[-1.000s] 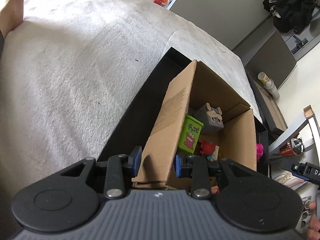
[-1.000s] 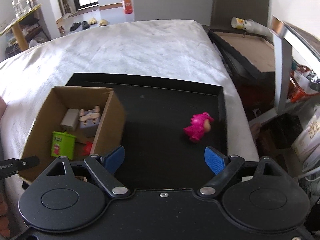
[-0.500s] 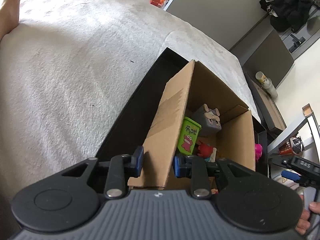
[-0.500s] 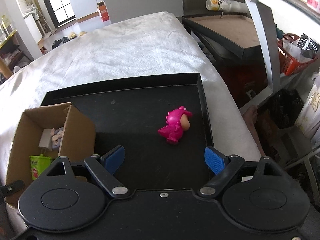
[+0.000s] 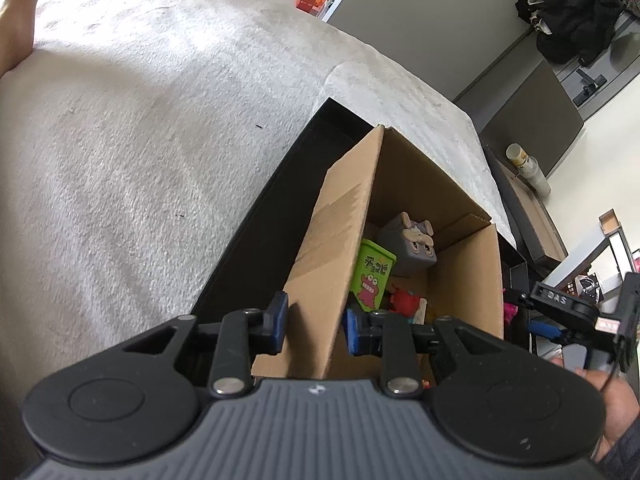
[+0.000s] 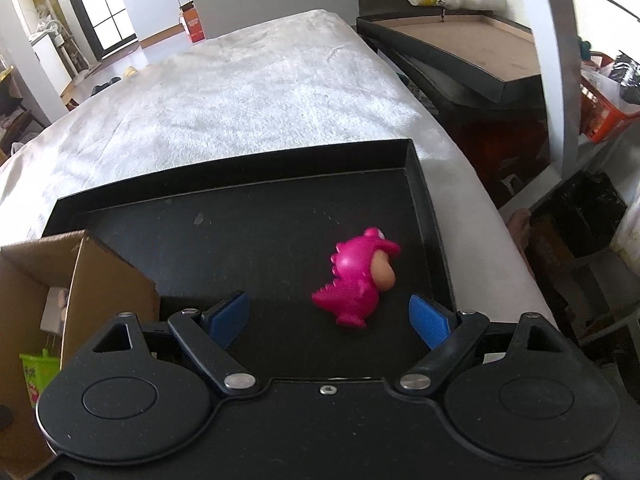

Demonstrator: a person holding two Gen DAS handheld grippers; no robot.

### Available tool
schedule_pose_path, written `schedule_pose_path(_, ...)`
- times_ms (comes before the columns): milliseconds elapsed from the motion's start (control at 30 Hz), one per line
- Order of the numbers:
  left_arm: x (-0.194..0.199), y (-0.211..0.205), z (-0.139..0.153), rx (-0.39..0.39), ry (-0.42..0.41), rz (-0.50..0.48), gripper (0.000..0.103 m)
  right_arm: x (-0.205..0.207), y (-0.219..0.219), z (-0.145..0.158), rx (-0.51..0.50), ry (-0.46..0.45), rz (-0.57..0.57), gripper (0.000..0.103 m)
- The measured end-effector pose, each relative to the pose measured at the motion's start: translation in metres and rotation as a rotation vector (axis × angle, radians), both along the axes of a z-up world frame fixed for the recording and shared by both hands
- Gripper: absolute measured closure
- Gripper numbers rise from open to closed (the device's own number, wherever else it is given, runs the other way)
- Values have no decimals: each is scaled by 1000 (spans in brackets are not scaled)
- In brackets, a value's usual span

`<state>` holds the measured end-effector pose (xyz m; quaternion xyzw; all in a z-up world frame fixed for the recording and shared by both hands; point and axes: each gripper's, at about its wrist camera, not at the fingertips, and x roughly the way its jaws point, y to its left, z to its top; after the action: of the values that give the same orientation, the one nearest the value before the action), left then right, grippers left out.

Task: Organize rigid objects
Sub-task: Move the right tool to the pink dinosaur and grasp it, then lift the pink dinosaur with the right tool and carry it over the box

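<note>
- Left claw (image 5: pixel 313 322) is clamped on the near wall of the cardboard box (image 5: pixel 464 276); if that thin flap bends or slips, the box could tip and spill its toys.
- Right claw (image 6: pixel 329 315) hangs spread wide, empty, with the pink dinosaur toy (image 6: pixel 358 278) just ahead of its tips.
- Lying on its side in the black tray (image 6: pixel 424 200), the rounded, glossy toy may squirt sideways if pinched off-centre.
</note>
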<state>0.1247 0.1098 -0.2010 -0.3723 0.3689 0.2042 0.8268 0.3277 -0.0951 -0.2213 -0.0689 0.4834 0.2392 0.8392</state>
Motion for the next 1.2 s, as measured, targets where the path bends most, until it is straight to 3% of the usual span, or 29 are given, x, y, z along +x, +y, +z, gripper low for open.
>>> schedule_pose_path(233,2,2,0,-1,-1,10,75,15,12,-4,-19,12,-29,17)
schedule_pose_path(400,3,4,0,9,4,15,75,34,15,-10,-23,82,-92,19)
schedule_pose_path(433,3,4,-1,10,3,16,75,37,15,-12,-27,101,-100,27)
schedule_pose_path(467,3,4,-1,13,5,16,75,39,16,-15,-49,128,-110,43)
schedule_pose_path(567,5,2,-2,20,10,14,75,42,13,-19,-47,236,-137,68)
schedule_pose_path(1200,8,-3,-5,47,32,13,75,-21,-5,34,-24,201,21,68)
